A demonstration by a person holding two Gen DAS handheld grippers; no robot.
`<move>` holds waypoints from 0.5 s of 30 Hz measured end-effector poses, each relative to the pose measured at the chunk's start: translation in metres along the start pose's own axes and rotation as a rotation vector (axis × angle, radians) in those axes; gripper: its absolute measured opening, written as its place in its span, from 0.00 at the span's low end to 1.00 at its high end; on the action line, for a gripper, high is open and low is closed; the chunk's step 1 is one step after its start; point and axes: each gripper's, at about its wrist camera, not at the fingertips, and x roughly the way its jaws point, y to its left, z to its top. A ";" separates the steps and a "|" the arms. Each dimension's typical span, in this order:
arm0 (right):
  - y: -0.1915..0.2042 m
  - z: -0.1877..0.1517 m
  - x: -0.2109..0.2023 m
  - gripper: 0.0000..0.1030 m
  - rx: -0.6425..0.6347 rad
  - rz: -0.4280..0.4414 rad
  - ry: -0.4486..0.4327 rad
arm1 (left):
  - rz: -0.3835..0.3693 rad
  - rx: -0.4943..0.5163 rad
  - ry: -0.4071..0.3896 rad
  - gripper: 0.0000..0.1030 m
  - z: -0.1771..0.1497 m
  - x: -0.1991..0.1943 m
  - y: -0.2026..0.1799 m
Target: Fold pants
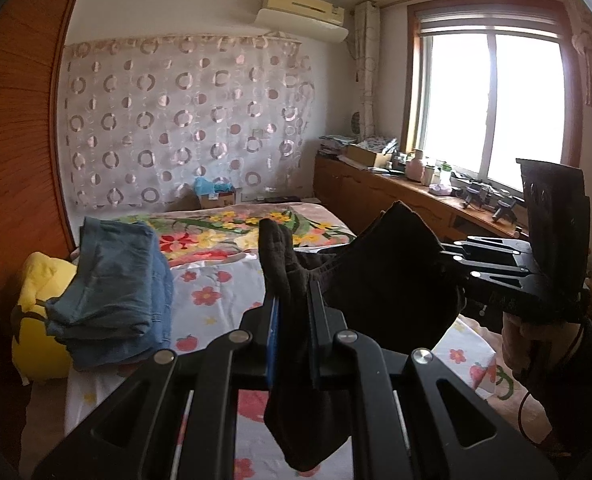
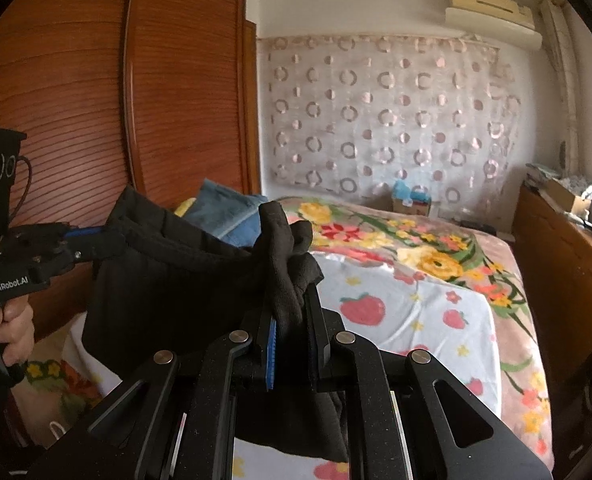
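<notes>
Black pants (image 1: 380, 280) hang in the air above the bed, held at two points. My left gripper (image 1: 292, 300) is shut on one bunched end of the pants, with cloth hanging below the fingers. My right gripper (image 2: 290, 312) is shut on another bunched part of the black pants (image 2: 168, 280). The right gripper also shows at the right of the left wrist view (image 1: 448, 258), clamped on the fabric. The left gripper shows at the left of the right wrist view (image 2: 96, 240), clamped on the fabric edge.
The bed (image 1: 224, 308) has a floral and strawberry cover. Folded blue jeans (image 1: 116, 280) lie stacked at its left on a yellow pillow (image 1: 36, 320). A wooden wardrobe (image 2: 96, 100) stands left. A cluttered wooden cabinet (image 1: 396, 188) runs under the window.
</notes>
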 end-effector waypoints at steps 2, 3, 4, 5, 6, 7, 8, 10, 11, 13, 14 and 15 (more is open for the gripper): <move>0.001 0.004 0.007 0.09 -0.004 0.013 0.005 | 0.013 -0.007 0.000 0.09 0.000 0.000 0.007; 0.002 0.007 0.012 0.09 -0.008 0.018 0.007 | 0.021 -0.012 0.002 0.09 0.000 0.000 0.011; 0.003 0.011 0.017 0.09 -0.010 0.025 0.009 | 0.030 -0.018 0.004 0.09 0.000 0.000 0.016; 0.004 0.014 0.022 0.09 -0.013 0.033 0.011 | 0.035 -0.022 0.005 0.09 0.000 0.001 0.020; 0.005 0.018 0.027 0.09 -0.017 0.041 0.013 | 0.042 -0.029 0.007 0.09 0.001 0.003 0.025; 0.006 0.021 0.032 0.09 -0.022 0.048 0.014 | 0.048 -0.036 0.009 0.09 0.002 0.004 0.029; 0.007 0.025 0.038 0.09 -0.028 0.057 0.015 | 0.055 -0.043 0.009 0.09 0.004 0.006 0.033; 0.007 0.032 0.047 0.09 -0.036 0.070 0.016 | 0.067 -0.053 0.009 0.09 0.006 0.008 0.041; 0.006 0.036 0.053 0.09 -0.040 0.076 0.016 | 0.073 -0.058 0.008 0.09 0.008 0.010 0.044; 0.007 0.043 0.062 0.09 -0.048 0.088 0.017 | 0.086 -0.064 0.007 0.09 0.013 0.014 0.052; 0.006 0.046 0.067 0.09 -0.051 0.095 0.016 | 0.093 -0.066 0.006 0.09 0.014 0.016 0.055; 0.006 0.049 0.071 0.09 -0.052 0.100 0.015 | 0.099 -0.068 0.006 0.09 0.017 0.018 0.058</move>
